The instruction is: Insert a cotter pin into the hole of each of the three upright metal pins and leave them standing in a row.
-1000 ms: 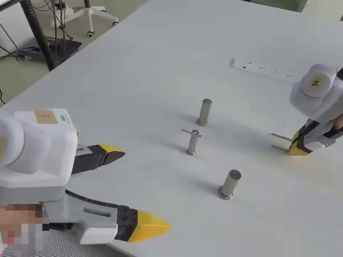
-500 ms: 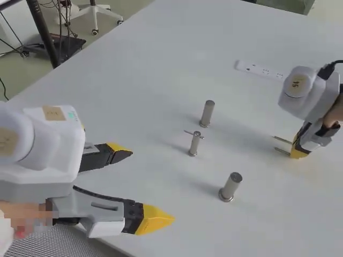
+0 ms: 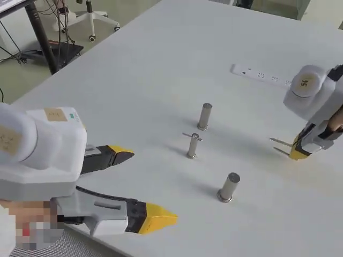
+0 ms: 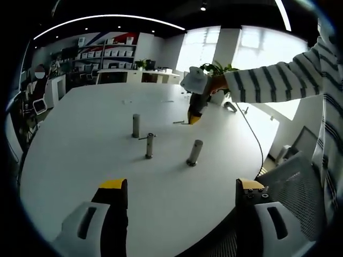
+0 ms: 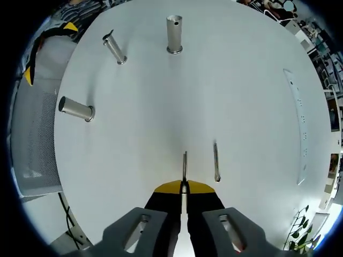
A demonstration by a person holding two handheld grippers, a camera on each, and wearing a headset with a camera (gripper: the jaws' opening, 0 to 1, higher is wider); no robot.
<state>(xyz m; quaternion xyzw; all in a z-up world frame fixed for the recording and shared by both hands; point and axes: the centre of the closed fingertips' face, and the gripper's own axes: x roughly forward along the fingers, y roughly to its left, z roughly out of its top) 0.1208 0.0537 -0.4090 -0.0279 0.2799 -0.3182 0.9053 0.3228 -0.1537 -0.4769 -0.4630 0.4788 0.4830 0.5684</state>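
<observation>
Three smooth steel cylinders stand upright mid-bench in a rough row. Far pin (image 3: 205, 116) and near pin (image 3: 229, 187) bare; middle pin (image 3: 192, 145) has a fitted cotter pin (image 3: 191, 136) through its top. Right gripper (image 5: 184, 188) jaws pinched on a thin cotter pin (image 5: 184, 163), with a spare cotter pin (image 5: 216, 160) flat just beside it. Left gripper (image 3: 144, 186) jaws wide, near the bench (image 3: 161, 64) edge. Matte white top, open room all round the pins; power strip (image 3: 262, 76) well apart.

Bright even daylight, soft shadows, fisheye-warped edges
</observation>
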